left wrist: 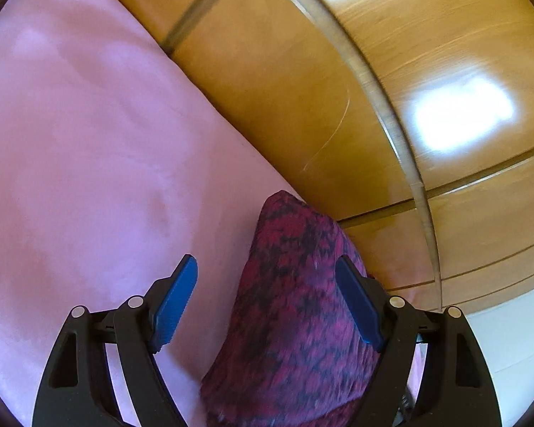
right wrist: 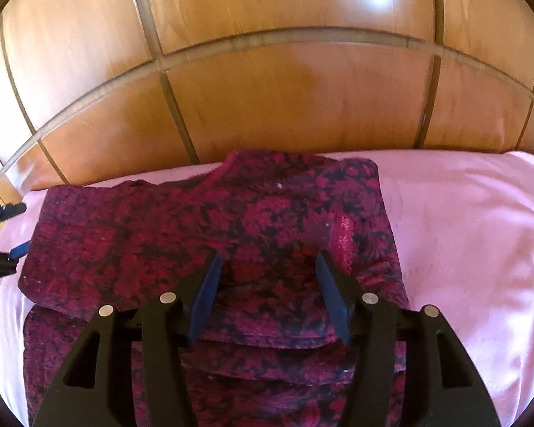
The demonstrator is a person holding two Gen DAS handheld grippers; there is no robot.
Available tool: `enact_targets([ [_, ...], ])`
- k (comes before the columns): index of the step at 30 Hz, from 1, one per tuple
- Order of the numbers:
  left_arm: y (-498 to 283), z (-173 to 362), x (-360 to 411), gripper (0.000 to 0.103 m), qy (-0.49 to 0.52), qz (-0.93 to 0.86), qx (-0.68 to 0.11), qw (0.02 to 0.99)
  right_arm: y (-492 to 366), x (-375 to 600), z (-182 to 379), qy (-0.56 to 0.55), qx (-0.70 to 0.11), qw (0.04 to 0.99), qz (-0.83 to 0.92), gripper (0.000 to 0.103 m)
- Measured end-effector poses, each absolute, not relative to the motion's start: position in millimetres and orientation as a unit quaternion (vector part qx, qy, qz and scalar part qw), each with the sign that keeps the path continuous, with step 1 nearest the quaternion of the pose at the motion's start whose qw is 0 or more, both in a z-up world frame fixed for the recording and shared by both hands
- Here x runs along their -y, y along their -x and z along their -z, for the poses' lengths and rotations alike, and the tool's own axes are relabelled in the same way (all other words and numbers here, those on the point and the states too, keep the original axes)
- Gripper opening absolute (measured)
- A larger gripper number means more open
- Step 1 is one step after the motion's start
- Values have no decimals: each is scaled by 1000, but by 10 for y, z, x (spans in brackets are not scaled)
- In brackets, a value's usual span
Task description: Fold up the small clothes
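Pink bed (right wrist: 462, 235) carries my part-folded sweater (right wrist: 181, 235); both tongs, left (left wrist: 267, 299) and right (right wrist: 267, 291), gape empty over it; next, I judge, grip its near hem.

We see a bed covered with a smooth pink sheet (right wrist: 462, 220), which runs up against a wooden headboard (right wrist: 284, 99) of orange-brown panels. Directly on the sheet lies a dark red and black patterned garment (right wrist: 181, 235), folded over itself in layers, its far edge close to the headboard. In the left wrist view the garment (left wrist: 295, 306) rests near the sheet's (left wrist: 89, 142) edge.
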State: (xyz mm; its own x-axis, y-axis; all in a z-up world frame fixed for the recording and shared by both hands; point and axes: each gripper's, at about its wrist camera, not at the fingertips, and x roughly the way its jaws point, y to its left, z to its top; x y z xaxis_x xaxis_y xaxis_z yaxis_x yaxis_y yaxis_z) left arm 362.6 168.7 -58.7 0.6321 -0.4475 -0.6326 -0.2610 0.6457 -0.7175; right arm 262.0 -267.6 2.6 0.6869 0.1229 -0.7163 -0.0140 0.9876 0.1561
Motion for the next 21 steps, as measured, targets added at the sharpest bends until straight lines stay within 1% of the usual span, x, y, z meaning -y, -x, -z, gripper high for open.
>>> enact_targets([
  [1,-3688,624,-1666,78,422,61,-430,796,-2607,2687,-3,-69,-393,916,-39,56],
  [2,-3775,680,-1640,70,428,58,-438,788,-2597,2686,24,-66,-392,917,-41,56],
  [3,-3819,702,-1610,66,429,59,-441,786,-2584,2682,37,-60,-389,918,-42,56],
  [5,-3869,665,-1507,44,408,59,-440,798,-2557,2672,51,-51,-387,920,-42,56],
  [6,-3881,624,-1452,44,389,50,-440,808,-2542,2665,56,-47,-389,919,-42,56],
  [7,-3864,558,-1353,41,349,25,-437,829,-2504,2657,65,-36,-391,919,-38,56],
  [8,-3865,537,-1279,40,314,5,-442,840,-2480,2652,74,-26,-392,919,-37,56],
  [10,-3909,600,-1079,41,214,-46,-459,861,-2430,2646,96,-16,-390,920,-36,55],
  [12,-3902,692,-960,46,169,-62,-455,872,-2433,2625,117,-10,-391,920,-31,56],
  [13,-3876,697,-897,50,143,-73,-444,882,-2434,2600,122,-3,-390,920,-26,56],
  [15,-3835,675,-876,51,133,-82,-441,884,-2434,2563,147,8,-388,921,-20,56],
  [16,-3841,660,-882,54,139,-83,-443,882,-2424,2551,148,11,-387,922,-17,56],
  [17,-3802,606,-910,59,145,-96,-441,880,-2409,2549,138,12,-387,922,-17,56],
  [21,-3465,305,-830,59,99,-122,-381,911,-2414,2546,145,8,-386,922,-17,56],
])
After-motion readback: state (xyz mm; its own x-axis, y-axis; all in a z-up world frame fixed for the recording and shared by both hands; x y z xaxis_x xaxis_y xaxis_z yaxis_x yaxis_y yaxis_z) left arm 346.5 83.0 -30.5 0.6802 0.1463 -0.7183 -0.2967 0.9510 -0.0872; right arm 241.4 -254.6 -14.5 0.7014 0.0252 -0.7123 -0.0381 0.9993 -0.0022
